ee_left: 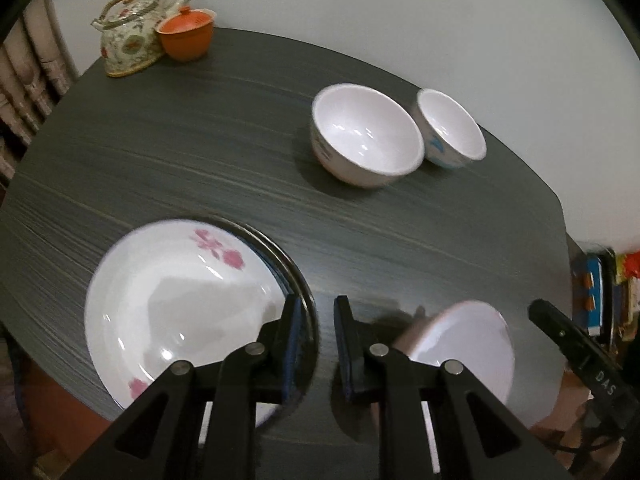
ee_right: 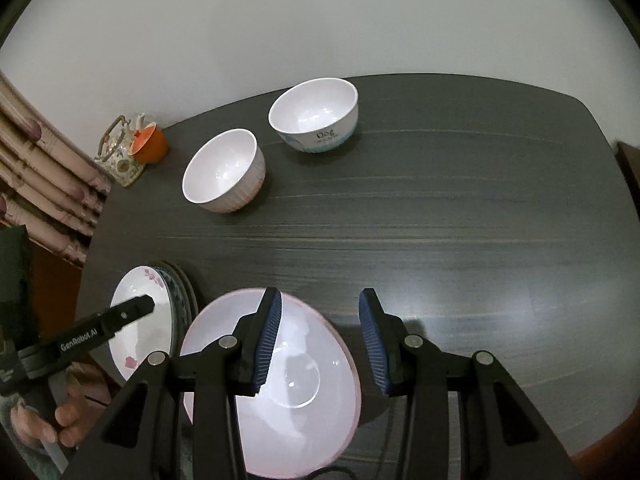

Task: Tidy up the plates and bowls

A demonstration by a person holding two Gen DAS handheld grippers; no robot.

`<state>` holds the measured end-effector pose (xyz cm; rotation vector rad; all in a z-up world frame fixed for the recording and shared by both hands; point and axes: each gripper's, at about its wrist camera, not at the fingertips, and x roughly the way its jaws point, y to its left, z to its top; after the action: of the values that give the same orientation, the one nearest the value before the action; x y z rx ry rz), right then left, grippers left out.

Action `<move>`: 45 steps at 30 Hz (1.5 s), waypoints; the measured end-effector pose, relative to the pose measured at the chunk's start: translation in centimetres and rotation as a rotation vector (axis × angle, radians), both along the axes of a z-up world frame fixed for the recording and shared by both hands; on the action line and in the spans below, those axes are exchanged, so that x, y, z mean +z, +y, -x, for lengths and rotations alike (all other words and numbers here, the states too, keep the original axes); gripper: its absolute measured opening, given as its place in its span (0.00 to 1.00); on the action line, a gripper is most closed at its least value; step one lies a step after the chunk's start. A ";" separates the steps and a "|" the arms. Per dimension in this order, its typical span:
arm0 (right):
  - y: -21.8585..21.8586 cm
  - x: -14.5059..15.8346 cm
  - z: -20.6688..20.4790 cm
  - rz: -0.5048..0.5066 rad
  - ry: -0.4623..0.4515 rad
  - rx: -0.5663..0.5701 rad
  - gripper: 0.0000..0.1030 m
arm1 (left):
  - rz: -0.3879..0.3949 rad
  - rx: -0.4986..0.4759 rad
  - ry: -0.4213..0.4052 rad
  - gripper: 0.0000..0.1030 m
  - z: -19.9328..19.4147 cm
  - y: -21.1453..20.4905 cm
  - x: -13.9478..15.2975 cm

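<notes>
Plate stack near left on bench; left tool narrow, empty; right tool part-open, grips nothing, over pink-rimmed bowl; likely next: nest bowl with far bowls.

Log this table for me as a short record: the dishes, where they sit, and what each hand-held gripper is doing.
table: dark wood grain
plate stack: near left, flowered plate on top
pink-rimmed bowl: near edge, right of the stack
ribbed white bowl: far side, upright
lettered white bowl: behind it, apart
teapot and orange lidded cup: far left corner, side by side
left hand-held gripper: slightly open, empty, over the stack's rim
right hand-held gripper: jaws apart, one finger over the pink-rimmed bowl; grip unclear
</notes>
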<state>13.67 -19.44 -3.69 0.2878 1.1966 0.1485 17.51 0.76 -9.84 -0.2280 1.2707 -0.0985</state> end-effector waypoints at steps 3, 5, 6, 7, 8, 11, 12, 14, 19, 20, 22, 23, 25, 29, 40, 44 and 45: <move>0.6 -0.3 -1.4 -0.019 0.018 0.029 0.38 | -0.011 0.015 -0.001 0.21 -1.0 1.0 -0.1; 0.9 -0.6 -2.5 -0.022 0.027 0.041 0.38 | -0.005 0.025 -0.002 0.21 -2.1 1.3 -0.2; 1.1 -0.6 -2.9 -0.024 0.027 0.050 0.38 | -0.003 0.032 0.000 0.21 -2.6 1.4 -0.3; 1.2 -0.7 -3.4 -0.029 0.028 0.054 0.38 | 0.002 0.034 0.001 0.21 -2.9 1.6 -0.3; 1.5 -0.7 -3.9 -0.037 0.026 0.060 0.38 | 0.013 0.035 -0.001 0.21 -3.4 1.7 -0.3; 2.3 -0.9 -5.5 -0.059 0.023 0.098 0.38 | 0.027 0.046 -0.001 0.21 -4.7 1.4 -0.5; 2.6 -1.0 -6.0 -0.060 0.023 0.106 0.38 | 0.034 0.050 0.000 0.21 -5.1 1.4 -0.5; 3.1 -1.1 -7.3 -0.055 0.021 0.121 0.39 | 0.042 0.060 0.003 0.21 -6.3 1.5 -0.7; 3.9 -2.5 -10.6 -0.088 0.061 0.146 0.38 | 0.052 0.070 -0.002 0.21 -9.1 1.5 -1.3; 4.0 -2.8 -11.3 -0.090 0.067 0.145 0.39 | 0.057 0.071 0.000 0.21 -9.6 1.5 -1.5; 4.4 -3.4 -12.7 -0.081 0.084 0.154 0.39 | 0.063 0.076 0.001 0.21 -10.8 1.6 -1.9; 4.6 -3.6 -13.1 -0.081 0.086 0.160 0.39 | 0.064 0.076 0.002 0.21 -11.2 1.6 -2.1; 5.1 -4.1 -14.1 -0.078 0.100 0.168 0.39 | 0.083 0.069 0.007 0.21 -11.8 1.5 -2.4; 6.0 -4.9 -16.2 -0.082 0.116 0.192 0.39 | 0.124 0.065 0.027 0.21 -13.2 1.5 -3.2; 8.6 -7.8 -18.8 -0.082 0.188 0.216 0.37 | 0.109 0.062 0.072 0.21 -15.7 1.3 -5.8; 8.9 -8.4 -19.1 -0.085 0.199 0.228 0.28 | 0.126 0.058 0.078 0.21 -15.7 1.1 -6.4; 9.0 -8.5 -19.1 -0.088 0.200 0.228 0.26 | 0.118 0.052 0.071 0.21 -15.7 0.9 -6.5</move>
<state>32.77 -10.49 -12.23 0.2469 1.4222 0.3786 33.24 1.70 -16.34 -0.3687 1.3303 -0.1212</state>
